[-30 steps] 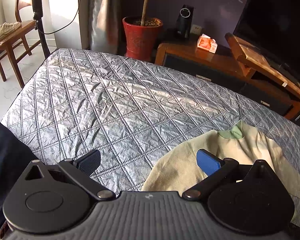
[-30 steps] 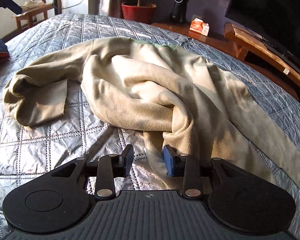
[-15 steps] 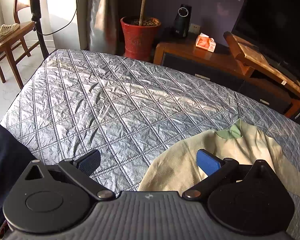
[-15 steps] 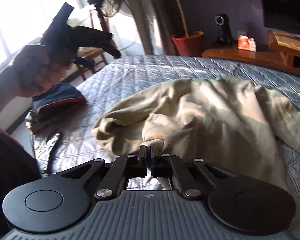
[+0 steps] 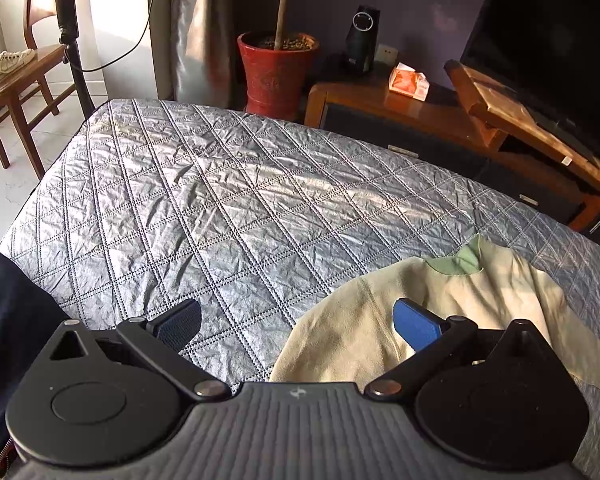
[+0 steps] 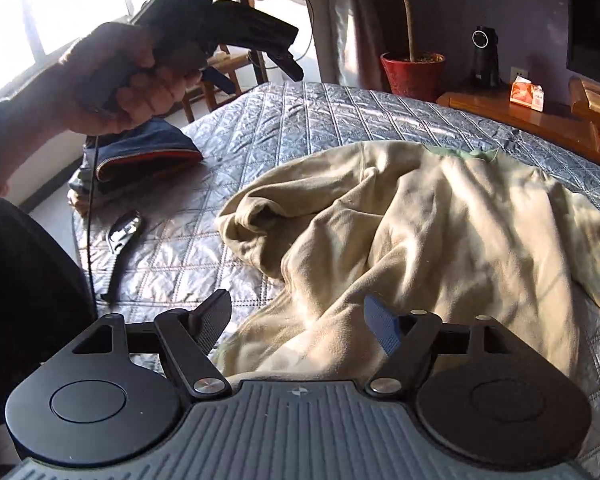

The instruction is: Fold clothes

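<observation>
A cream sweatshirt with a green collar lining lies crumpled on the grey quilted bed. My right gripper stands open right over the garment's near edge, and a fold of cloth lies between its fingers without being pinched. My left gripper is open wide above the bed. Its blue right pad hangs over the sweatshirt's shoulder, and its left pad sits over bare quilt. In the right wrist view a hand holds the left gripper raised at the upper left.
A folded dark blue garment with a red edge and a metal hand tool lie at the bed's left side. Beyond the bed are a red plant pot, a wooden TV stand, a chair and a fan pole.
My right gripper, shut half a second ago, has opened wide and now sits lower over the sweatshirt. The left gripper stays open and has barely shifted.
</observation>
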Demonstrator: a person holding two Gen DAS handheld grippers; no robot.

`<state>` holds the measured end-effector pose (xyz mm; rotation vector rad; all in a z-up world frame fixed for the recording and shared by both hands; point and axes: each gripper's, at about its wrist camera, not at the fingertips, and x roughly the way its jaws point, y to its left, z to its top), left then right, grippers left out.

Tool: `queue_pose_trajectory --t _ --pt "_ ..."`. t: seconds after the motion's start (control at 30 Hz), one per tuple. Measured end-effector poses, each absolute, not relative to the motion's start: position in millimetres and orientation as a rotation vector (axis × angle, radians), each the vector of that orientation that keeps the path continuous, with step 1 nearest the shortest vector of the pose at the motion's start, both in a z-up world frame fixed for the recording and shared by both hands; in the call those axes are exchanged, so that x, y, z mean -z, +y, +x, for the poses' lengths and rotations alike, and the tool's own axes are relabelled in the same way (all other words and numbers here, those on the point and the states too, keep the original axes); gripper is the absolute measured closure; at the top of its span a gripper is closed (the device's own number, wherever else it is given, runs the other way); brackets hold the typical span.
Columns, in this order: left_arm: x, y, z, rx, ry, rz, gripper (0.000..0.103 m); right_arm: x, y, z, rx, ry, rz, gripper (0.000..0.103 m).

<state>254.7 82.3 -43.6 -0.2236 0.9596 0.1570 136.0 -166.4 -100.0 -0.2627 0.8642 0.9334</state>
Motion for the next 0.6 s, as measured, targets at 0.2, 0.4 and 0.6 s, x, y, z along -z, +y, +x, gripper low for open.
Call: queue_pose_trajectory --t 0.2,0.4,0.6 --pt "43 86 253 -0.159 0.958 -0.219 0.001 111 -176 138 -1.018 1.052 -0.151 0.034" --pt "40 105 252 -0.193 0.950 -0.278 0.001 63 -147 174 -0.938 0.764 -0.171 0.020" --pt "34 118 249 -0.212 0.938 -0.321 0.001 106 -38 167 -1.190 0.861 -0.264 0.022"
